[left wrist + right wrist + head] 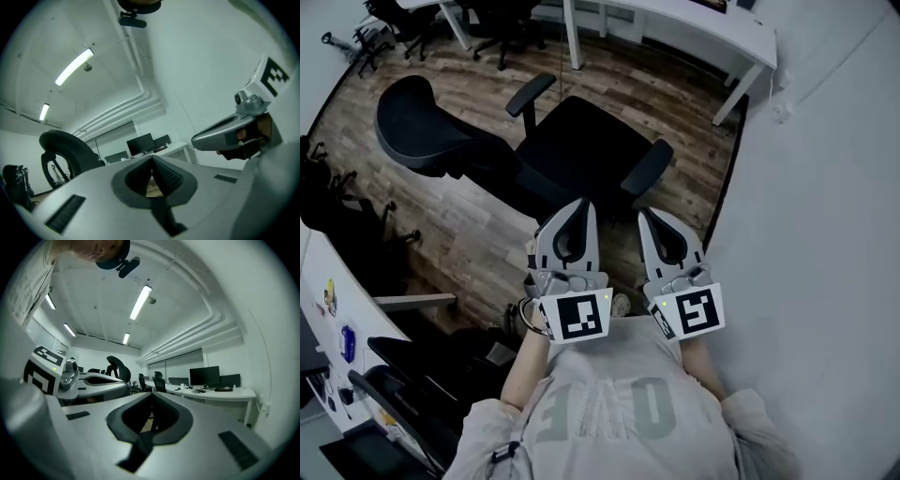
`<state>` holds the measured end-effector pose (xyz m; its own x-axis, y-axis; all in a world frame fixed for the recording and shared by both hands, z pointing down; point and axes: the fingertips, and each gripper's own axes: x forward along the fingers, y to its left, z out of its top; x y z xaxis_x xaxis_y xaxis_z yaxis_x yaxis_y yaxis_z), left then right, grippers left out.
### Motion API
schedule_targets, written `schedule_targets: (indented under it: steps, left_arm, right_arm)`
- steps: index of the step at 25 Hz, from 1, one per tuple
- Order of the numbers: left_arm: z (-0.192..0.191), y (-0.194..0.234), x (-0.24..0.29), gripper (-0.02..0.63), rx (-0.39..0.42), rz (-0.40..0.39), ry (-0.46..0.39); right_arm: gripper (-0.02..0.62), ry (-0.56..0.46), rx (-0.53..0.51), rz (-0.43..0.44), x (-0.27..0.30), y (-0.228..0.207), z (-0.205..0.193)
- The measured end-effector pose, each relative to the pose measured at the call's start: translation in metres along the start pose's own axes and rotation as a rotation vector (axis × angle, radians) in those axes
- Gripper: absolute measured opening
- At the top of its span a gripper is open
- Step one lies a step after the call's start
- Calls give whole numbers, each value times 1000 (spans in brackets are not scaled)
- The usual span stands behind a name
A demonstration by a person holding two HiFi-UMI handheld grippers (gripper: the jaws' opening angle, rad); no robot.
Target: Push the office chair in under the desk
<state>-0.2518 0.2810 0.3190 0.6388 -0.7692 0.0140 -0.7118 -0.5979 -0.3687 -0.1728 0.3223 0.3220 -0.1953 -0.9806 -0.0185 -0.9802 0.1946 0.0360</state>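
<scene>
The black office chair (581, 150) stands on the wood floor, its backrest (422, 127) towards the left and its armrest (647, 167) nearest me. It is apart from the white desk (703, 28) at the top right. My left gripper (581, 204) and right gripper (645, 216) hang side by side just short of the seat, both shut with nothing held. In the left gripper view the shut left gripper (152, 159) points up past the backrest (65, 145). In the right gripper view the right gripper (151, 397) is shut, with the desk (220, 392) ahead.
A grey wall (825, 187) runs along the right. More black chairs (394, 19) stand at the top left. Another desk (328, 309) with small items and a chair (403, 384) are at the lower left. Monitors (204, 376) sit on the desk.
</scene>
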Motion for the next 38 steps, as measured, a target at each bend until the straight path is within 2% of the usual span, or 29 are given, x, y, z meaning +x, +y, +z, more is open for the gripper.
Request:
schedule_targets:
  steps: [5, 10, 13, 16, 20, 27, 30, 34, 38]
  left_arm:
    - [1, 33, -9, 15, 35, 78, -8]
    - [9, 50, -4, 15, 39, 123, -22]
    - [20, 49, 5, 15, 36, 114, -23]
    - [29, 42, 22, 15, -6, 82, -31]
    - [46, 44, 59, 15, -32, 28, -61]
    - [56, 63, 120, 15, -71, -34, -104]
    - [55, 68, 137, 15, -88, -27, -98]
    - [50, 77, 147, 15, -83, 20, -76]
    - [47, 84, 150, 15, -68, 61, -56]
  right_arm:
    - [21, -47, 48, 65, 13, 10, 10]
    - [21, -79, -2, 93, 18, 4, 20]
    - [21, -99, -29, 125, 21, -1, 25]
    - [21, -116, -67, 141, 32, -6, 29]
    - [21, -158, -77, 110, 60, -22, 43]
    - [21, -144, -43, 39, 119, -57, 50]
    - [21, -139, -20, 57, 134, -64, 51]
    - [21, -129, 31, 125, 149, -67, 48]
    - [21, -125, 9, 174, 160, -65, 48]
